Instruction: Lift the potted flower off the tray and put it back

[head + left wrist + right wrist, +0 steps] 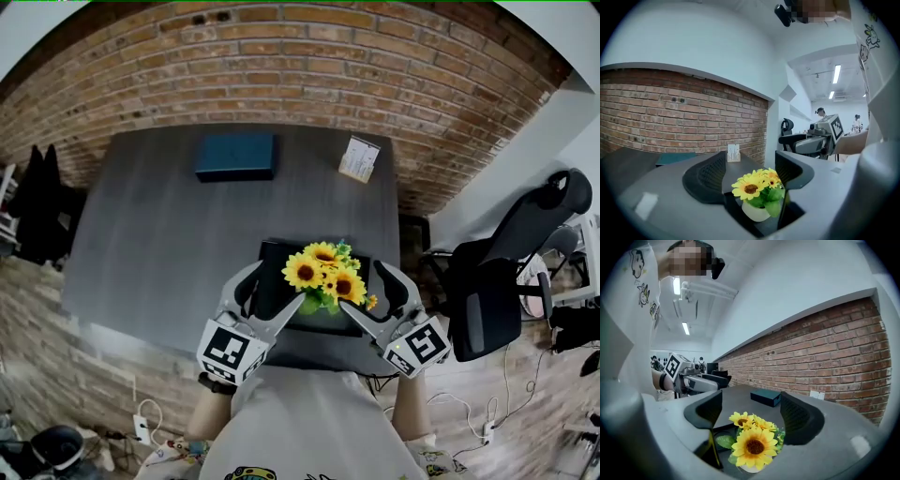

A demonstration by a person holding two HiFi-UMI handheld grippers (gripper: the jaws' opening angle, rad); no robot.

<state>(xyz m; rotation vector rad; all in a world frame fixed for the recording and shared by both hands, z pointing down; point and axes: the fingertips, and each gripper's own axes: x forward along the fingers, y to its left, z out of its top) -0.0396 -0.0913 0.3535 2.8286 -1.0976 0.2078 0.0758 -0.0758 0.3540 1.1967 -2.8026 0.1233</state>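
A brick wall (281, 56) backs the dark table (141, 234). Your head view shows the tray (277, 251) at the near edge, with bare top to its left and beyond, the box (235, 156) and card (359, 157) well apart by the wall, and a chair (506, 272) off to the right. Only your gripper views show the white pot (753, 212) under the flower (323, 272), standing on the tray. Your left gripper (278, 287) and right gripper (361, 287) both gape wide, flanking the pot, and no pad can be seen pressing on it.

Bright, even light; sharp centres, strong fisheye bending, dark corners.
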